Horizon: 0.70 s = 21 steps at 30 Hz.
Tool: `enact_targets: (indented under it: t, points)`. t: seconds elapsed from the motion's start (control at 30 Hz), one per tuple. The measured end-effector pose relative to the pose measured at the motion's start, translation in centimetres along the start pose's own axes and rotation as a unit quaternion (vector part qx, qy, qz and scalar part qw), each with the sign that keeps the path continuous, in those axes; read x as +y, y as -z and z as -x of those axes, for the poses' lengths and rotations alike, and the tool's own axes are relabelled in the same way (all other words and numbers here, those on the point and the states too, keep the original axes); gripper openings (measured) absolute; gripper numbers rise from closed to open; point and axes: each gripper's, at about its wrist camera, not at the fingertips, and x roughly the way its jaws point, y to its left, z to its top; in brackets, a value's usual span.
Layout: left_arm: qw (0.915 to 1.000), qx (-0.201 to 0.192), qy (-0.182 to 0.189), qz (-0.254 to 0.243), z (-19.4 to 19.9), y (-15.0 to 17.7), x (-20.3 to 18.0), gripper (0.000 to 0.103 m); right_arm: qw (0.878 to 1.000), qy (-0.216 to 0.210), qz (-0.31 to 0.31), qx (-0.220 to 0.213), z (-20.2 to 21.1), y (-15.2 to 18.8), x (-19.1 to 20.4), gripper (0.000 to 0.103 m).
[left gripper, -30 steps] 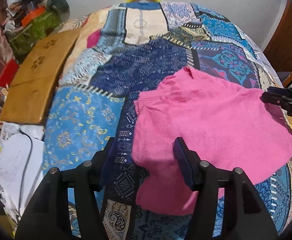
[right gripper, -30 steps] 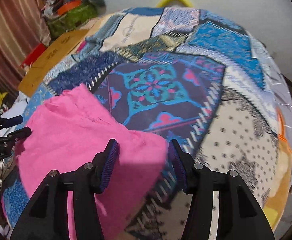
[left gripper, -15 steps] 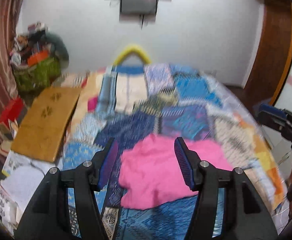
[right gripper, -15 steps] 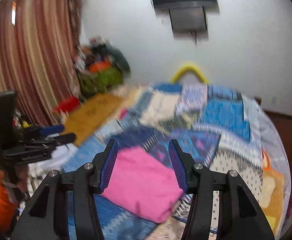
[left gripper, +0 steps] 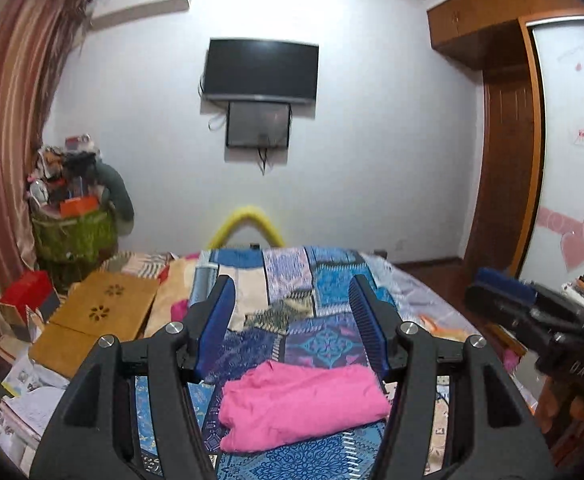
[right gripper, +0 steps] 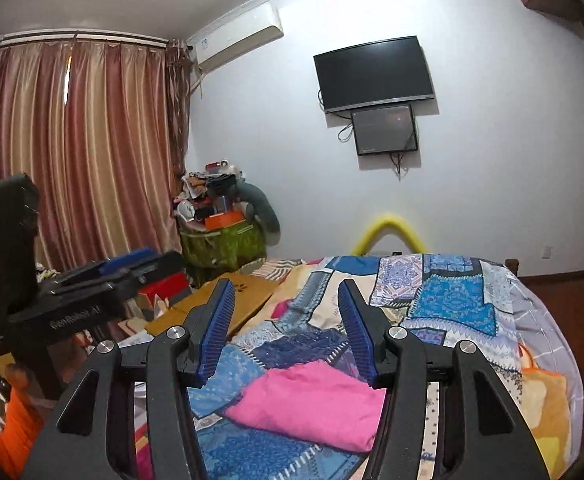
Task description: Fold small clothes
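The pink garment [left gripper: 302, 402] lies folded on the patchwork bedspread [left gripper: 320, 342], below and between the spread fingers of the left gripper [left gripper: 292, 322], which hold nothing and hang clear above it. The right gripper [right gripper: 285, 326] is likewise open and empty, the garment's edges free with bare bedspread beyond its fingers. Only the right view shows the curtain [right gripper: 79, 152] fully; only the left shows the wardrobe [left gripper: 504, 128].

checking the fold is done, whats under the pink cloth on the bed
The folded pink cloth lies flat on the patchwork quilt, which shows all around it. Whatever sits directly beneath the cloth is covered. Both grippers, left and right, are open above it.
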Motion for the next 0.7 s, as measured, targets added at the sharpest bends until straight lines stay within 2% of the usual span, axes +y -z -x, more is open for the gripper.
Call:
enact_targets:
  t: [0.07,0.13,0.2,0.3,0.47,0.53,0.7]
  points:
    - [0.9999,-0.013,-0.001,0.002,0.9,0.1,-0.2,0.062,1.000,0.004,-0.004,0.000,0.3,0.2,0.1,0.055]
    - [0.9998,-0.021,-0.002,0.000,1.4,0.3,-0.3,0.062,1.000,0.013,-0.004,-0.003,0.5,0.3,0.1,0.070]
    - [0.9997,-0.024,-0.007,-0.001,2.0,0.5,-0.4,0.065,1.000,0.024,0.003,-0.007,0.8,0.4,0.4,0.075]
    - [0.9996,-0.023,-0.009,0.011,2.2,0.8,-0.2,0.085,0.999,0.033,0.001,-0.008,1.4,0.5,0.4,0.082]
    - [0.9994,-0.023,-0.018,0.019,2.9,1.4,0.1,0.099,0.998,0.055,0.006,-0.015,1.8,0.4,0.3,0.093]
    - [0.9993,-0.024,-0.019,0.020,3.1,1.6,0.0,0.099,0.998,0.063,0.008,-0.019,2.2,0.5,0.4,0.101]
    - [0.9994,-0.017,-0.024,0.018,3.3,2.1,-0.3,0.103,0.996,0.080,0.019,-0.029,2.7,0.3,0.9,0.102]
